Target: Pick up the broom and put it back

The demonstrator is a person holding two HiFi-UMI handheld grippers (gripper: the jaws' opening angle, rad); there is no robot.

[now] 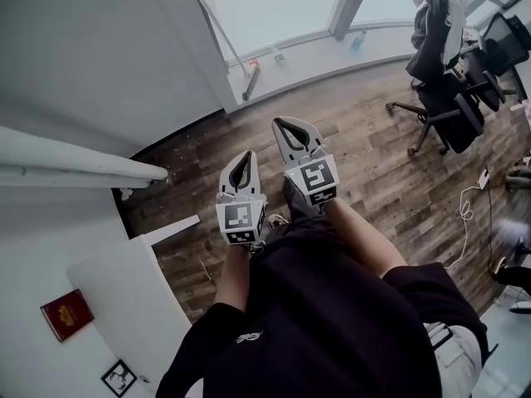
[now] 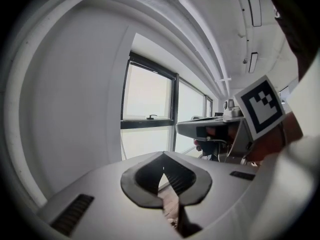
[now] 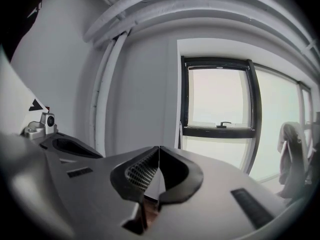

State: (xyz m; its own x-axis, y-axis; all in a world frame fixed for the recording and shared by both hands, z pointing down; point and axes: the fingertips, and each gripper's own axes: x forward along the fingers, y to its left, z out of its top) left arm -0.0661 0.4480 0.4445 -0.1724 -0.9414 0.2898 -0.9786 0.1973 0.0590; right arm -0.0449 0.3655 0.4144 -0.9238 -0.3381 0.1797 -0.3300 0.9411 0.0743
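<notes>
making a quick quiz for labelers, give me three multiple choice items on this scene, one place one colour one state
1. Where is the broom? A on a shelf B leaning by the window C in a bin
2. Colour of the booklet? A red B green C blue
3. The left gripper and right gripper? A both open B one holds the broom C both shut, empty
Answers: B, its stick rests beside the window; A, plainly red in the head view; C, jaws together, nothing between.
</notes>
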